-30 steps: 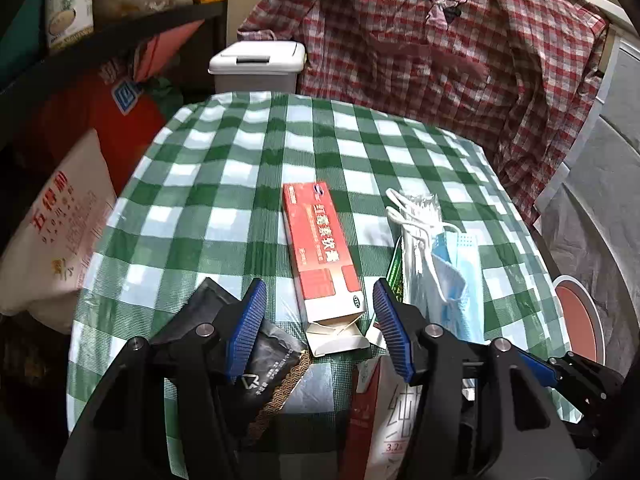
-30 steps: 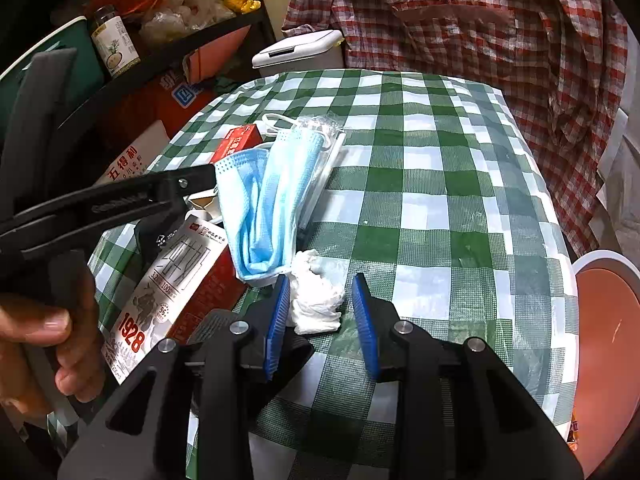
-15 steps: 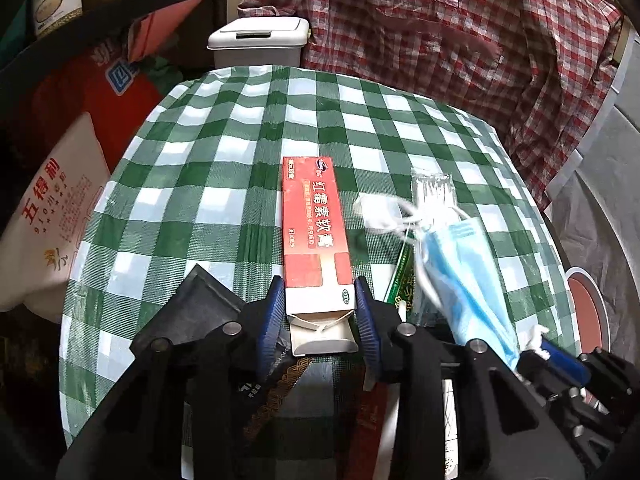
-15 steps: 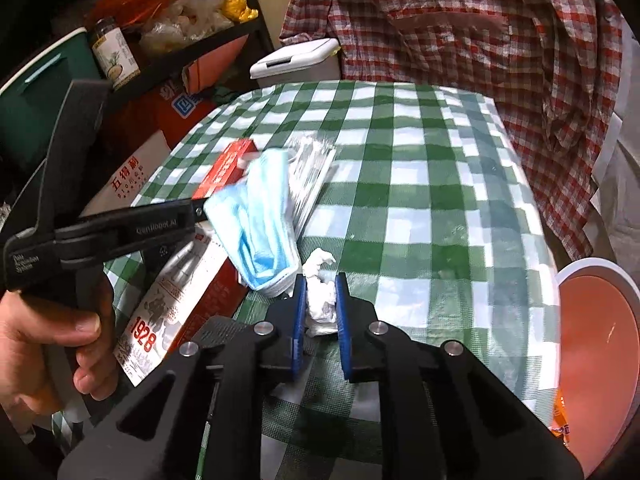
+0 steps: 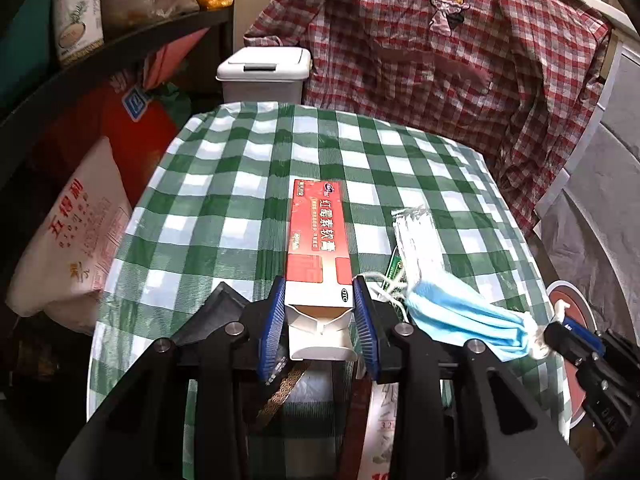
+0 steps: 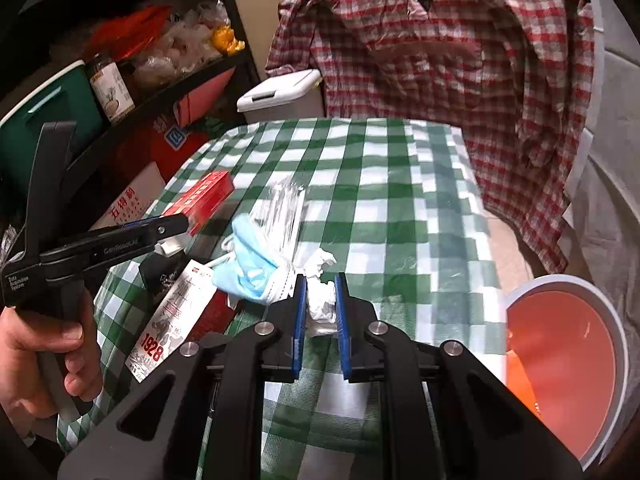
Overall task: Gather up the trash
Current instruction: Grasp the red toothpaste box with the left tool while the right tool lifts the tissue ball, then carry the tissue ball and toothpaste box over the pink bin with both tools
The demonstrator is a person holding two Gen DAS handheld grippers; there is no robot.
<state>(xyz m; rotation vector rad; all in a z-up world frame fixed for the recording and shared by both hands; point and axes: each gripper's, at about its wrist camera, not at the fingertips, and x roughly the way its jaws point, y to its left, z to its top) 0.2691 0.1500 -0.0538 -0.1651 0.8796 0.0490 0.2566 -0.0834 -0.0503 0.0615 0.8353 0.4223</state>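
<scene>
Two grippers are seen closed on trash above a table covered in a green-and-white checked cloth (image 5: 248, 184). The left gripper (image 5: 319, 312) has its blue pads (image 5: 271, 328) pressed against both sides of the open white end of a red carton (image 5: 316, 236), which is pointed away along the fingers and appears raised slightly off the cloth. The right gripper (image 6: 321, 312) has its fingers drawn narrow around a crumpled white tissue (image 6: 320, 300); a blue face mask (image 6: 250, 268) is seen hanging beside the tissue, touching the left finger. In the right wrist view the left gripper is held level by a hand (image 6: 48, 364) wrapped around its handle at the table's left edge. A printed milk carton (image 6: 172, 320) and a dark wrapper (image 6: 160, 280) lie flat beneath it. A clear plastic packet (image 6: 286, 212) lies beyond the mask. A white-rimmed orange bin (image 6: 560, 368) stands just off the right edge, and a grey lidded bin (image 5: 264, 76) stands behind the table.
</scene>
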